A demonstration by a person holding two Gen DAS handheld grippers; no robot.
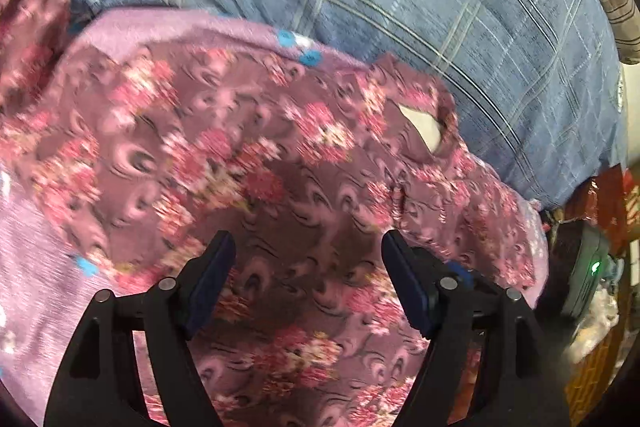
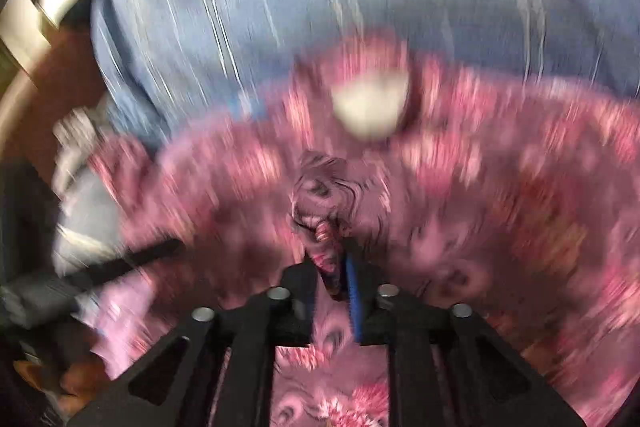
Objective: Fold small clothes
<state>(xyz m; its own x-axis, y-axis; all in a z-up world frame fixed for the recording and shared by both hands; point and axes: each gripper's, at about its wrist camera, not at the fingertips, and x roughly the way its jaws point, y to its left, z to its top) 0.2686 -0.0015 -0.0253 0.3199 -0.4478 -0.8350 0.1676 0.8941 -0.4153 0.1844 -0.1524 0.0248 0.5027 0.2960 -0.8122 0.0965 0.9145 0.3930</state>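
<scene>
Pinching a bunched ridge of the floral garment (image 2: pixel 328 211), the right gripper (image 2: pixel 334 267) has its jaws closed tight on the cloth, which rises in a twisted peak straight out of the fingertips. That bite looks narrow, only a small gather of fabric, so a sharp pull could let it slide out and drop the fold halfway. The whole right view is smeared, which suggests fast motion, and speed makes such a slip more likely.

The left gripper (image 1: pixel 308 267) hangs with jaws spread wide over the middle of the garment, gripping nothing; whether its tips touch the cloth I cannot tell. With nothing pinned on that side, the garment may drag along as a whole instead of creasing.

Outward, the garment lies spread on a lilac cloth (image 1: pixel 36 267), itself on the blue checked bedding (image 1: pixel 440 27); its neck opening (image 1: pixel 424 127) shows pale. The lilac cloth is loose beneath, so it could ruck up or travel with the garment, spoiling the fold. On the garment's far side from the left gripper, cluttered items (image 1: pixel 592 267) sit just past the bedding's edge, where an overswung fold could spill.
</scene>
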